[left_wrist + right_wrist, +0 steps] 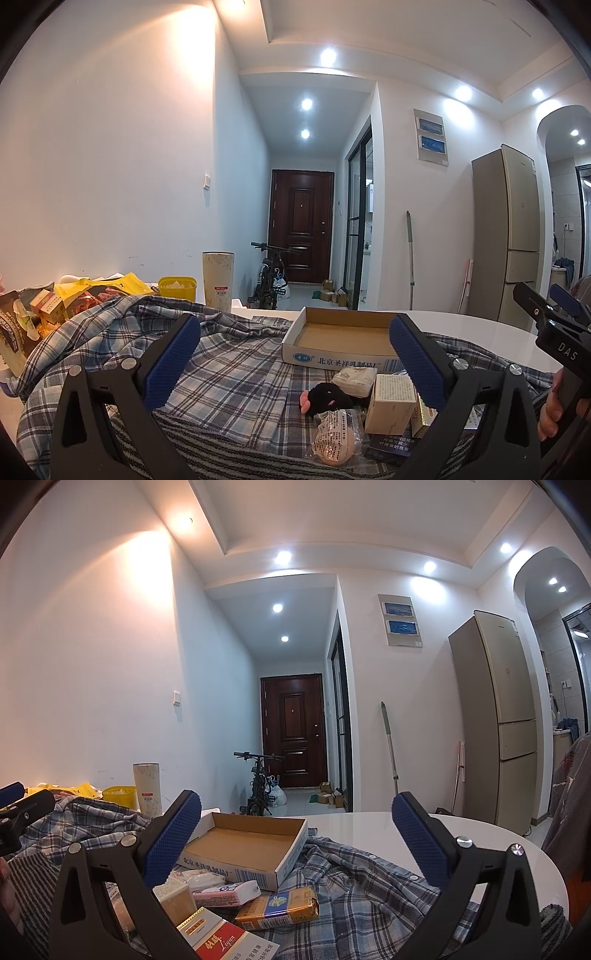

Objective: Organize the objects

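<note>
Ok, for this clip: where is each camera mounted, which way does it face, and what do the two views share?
Left wrist: sits on the left gripper, looking level over the plaid shirt and cardboard tray toward the hallway door; its own open fingers show, plus the right gripper and a hand at the right edge.
Right wrist: sits on the right gripper, facing the same way; open fingers, left gripper at the left edge.
Shared: tray, shirt, door, fridge, tall cup.

An open, empty cardboard tray (pixel 243 843) lies flat on a rumpled plaid shirt (pixel 354 893). In front of it lie scattered small boxes (pixel 393 402), a gold packet (pixel 279 908) and a pink packet (pixel 227 893)
</note>
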### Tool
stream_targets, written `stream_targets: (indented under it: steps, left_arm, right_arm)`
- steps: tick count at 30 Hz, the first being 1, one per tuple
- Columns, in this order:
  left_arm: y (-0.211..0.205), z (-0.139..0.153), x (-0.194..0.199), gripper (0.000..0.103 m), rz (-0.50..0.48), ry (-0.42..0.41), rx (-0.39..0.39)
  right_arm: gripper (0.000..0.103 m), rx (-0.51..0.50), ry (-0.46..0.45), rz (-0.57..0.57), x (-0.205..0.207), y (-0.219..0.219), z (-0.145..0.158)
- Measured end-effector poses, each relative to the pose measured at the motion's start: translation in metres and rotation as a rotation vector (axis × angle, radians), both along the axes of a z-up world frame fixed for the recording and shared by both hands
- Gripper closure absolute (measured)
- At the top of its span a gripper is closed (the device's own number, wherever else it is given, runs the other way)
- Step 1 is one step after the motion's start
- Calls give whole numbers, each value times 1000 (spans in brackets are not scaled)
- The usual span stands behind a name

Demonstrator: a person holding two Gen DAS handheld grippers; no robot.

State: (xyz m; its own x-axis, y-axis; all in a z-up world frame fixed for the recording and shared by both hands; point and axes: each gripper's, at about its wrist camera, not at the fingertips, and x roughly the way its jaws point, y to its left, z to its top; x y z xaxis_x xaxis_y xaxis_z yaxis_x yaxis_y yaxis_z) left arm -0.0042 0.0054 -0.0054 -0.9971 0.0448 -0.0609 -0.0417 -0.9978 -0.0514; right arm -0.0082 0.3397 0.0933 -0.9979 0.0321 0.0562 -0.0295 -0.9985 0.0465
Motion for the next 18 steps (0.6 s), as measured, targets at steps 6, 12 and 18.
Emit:
stream_targets:
  steps: [6, 12, 18]
  left_arm:
    - [0, 0, 0, 0, 0, -3, 1]
    - [1, 0, 0, 0, 0, -5, 2]
    - [0, 0, -1, 0, 0, -7, 4]
  right_arm:
    - [0, 6, -3, 2, 0, 0, 0]
    - [0, 7, -3, 2, 0, 1, 0]
    - [0, 8, -4, 3, 0, 0, 0]
